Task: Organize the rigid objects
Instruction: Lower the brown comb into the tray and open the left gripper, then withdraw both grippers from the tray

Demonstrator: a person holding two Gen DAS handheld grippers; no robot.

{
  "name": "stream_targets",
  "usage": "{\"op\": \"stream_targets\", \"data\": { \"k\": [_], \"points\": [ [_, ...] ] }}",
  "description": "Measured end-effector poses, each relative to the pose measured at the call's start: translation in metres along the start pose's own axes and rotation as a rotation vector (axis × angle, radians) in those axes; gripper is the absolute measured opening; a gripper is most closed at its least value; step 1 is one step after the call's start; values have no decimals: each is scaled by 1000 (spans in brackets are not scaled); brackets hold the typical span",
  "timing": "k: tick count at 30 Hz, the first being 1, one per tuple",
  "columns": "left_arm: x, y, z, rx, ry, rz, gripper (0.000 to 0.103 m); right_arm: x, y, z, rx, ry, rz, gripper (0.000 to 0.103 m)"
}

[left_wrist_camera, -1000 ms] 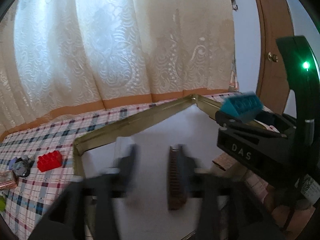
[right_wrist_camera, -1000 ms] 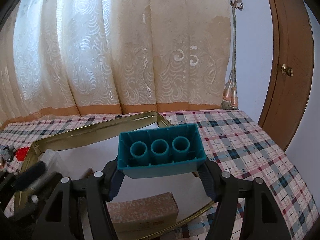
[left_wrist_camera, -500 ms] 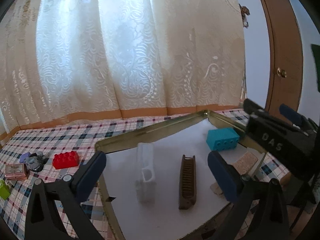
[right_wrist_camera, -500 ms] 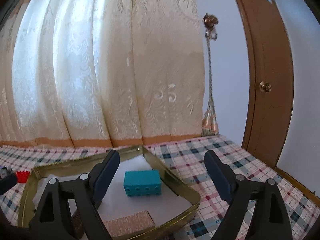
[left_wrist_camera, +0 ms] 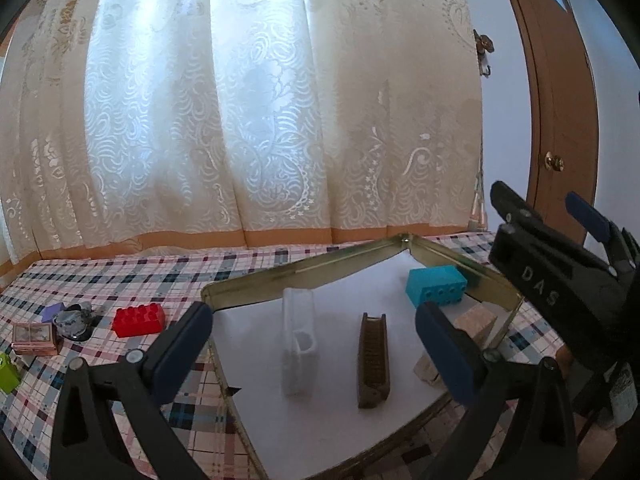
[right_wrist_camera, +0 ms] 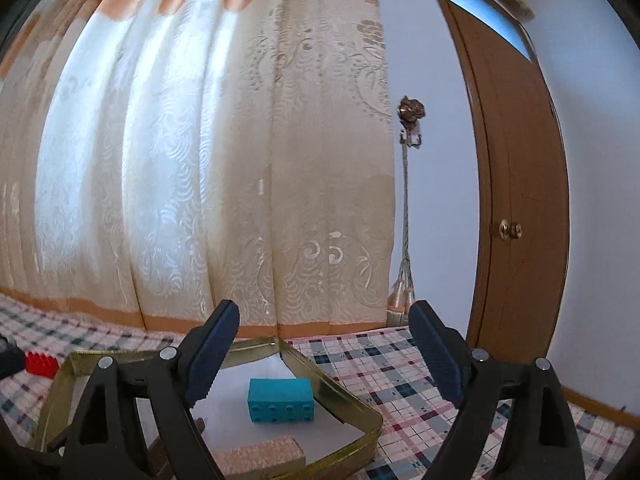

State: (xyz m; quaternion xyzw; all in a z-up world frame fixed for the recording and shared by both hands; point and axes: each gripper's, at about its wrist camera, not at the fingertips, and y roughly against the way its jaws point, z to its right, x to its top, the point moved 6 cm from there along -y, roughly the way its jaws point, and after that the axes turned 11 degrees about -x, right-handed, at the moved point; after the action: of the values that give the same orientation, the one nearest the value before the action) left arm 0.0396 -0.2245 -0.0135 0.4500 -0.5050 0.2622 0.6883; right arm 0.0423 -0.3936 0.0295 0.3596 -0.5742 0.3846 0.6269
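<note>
Both grippers stand spread and hold nothing: my left gripper (left_wrist_camera: 312, 344) hangs over the near part of the gold-rimmed tray (left_wrist_camera: 304, 270); my right gripper (right_wrist_camera: 324, 356) sits raised above the tray's right corner, its fingers wide of the teal building brick (right_wrist_camera: 281, 399) lying flat on the tray's white liner.

Progress, as I judge it: four pieces are in the tray, namely the teal brick, a clear plastic case (left_wrist_camera: 299, 344), a brown comb-like bar (left_wrist_camera: 373, 360) and a patterned cardboard box (right_wrist_camera: 260, 454) at the near right rim; left to do are the pieces out on the plaid tablecloth (left_wrist_camera: 120, 280), namely a red building brick (left_wrist_camera: 138, 321), a small framed box (left_wrist_camera: 35, 338), a grey-blue lump I cannot identify (left_wrist_camera: 74, 318), a purple piece (left_wrist_camera: 53, 312) and a green block (left_wrist_camera: 8, 372) at the frame edge; roughly half done.

Left wrist view alone shows the loose cluster, the clear case and the bar in full; right wrist view alone shows the door knob (right_wrist_camera: 510, 230), the curtain tassel (right_wrist_camera: 400, 298), and only a sliver of the red brick.
</note>
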Motion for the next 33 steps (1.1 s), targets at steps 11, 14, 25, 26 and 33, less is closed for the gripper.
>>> {"op": "stream_targets", "data": {
  "k": [11,14,25,26,33],
  "points": [
    [-2,22,-34,103,-17,32,103,-9,-2,18,-25,-48,-91,89],
    [-3,30,-48,127,-21,34,103,-21,-10,21,-15,-73,-181,89],
    [-9,49,-101,189,48,32,103,-28,4,3,36,-110,-242,89],
    [-10,51,-106,195,56,33,103,-28,7,-3,46,-110,-245,89],
    [-13,64,-135,235,76,37,103,-24,24,-39,92,-69,-224,89]
  ]
}}
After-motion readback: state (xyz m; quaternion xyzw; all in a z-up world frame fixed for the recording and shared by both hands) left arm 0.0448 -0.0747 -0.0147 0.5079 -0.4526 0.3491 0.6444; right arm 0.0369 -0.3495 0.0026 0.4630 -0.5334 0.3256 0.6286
